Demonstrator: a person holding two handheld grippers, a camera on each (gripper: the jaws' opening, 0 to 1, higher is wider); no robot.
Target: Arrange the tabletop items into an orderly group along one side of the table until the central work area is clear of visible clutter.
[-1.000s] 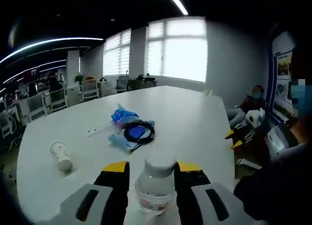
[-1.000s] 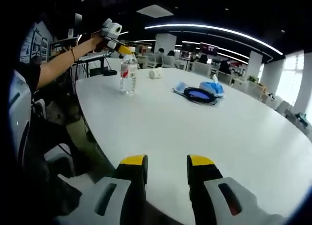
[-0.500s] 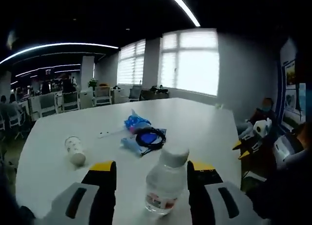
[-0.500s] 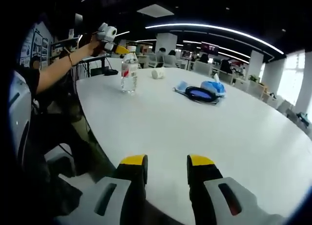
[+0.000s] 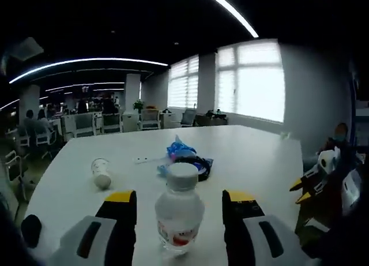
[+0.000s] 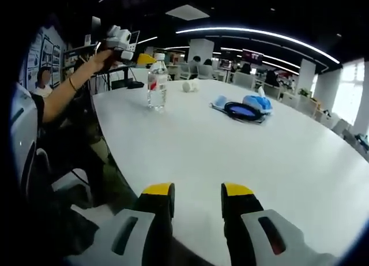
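Clear plastic water bottle [image 5: 179, 211], 1, white-capped, red-labelled, upright on white table [image 5: 253, 156] between spread left gripper [image 5: 180, 199] jaws; right gripper [image 6: 197, 191] spread.

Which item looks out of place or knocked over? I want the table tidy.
The white cup lies on its side on the table, left of the blue bundle with the black cable. The water bottle stands upright between the open left gripper jaws.

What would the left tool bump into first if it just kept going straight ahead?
Most likely the water bottle, standing upright on the white table between the left tool's open jaws. How near it is cannot be judged exactly.
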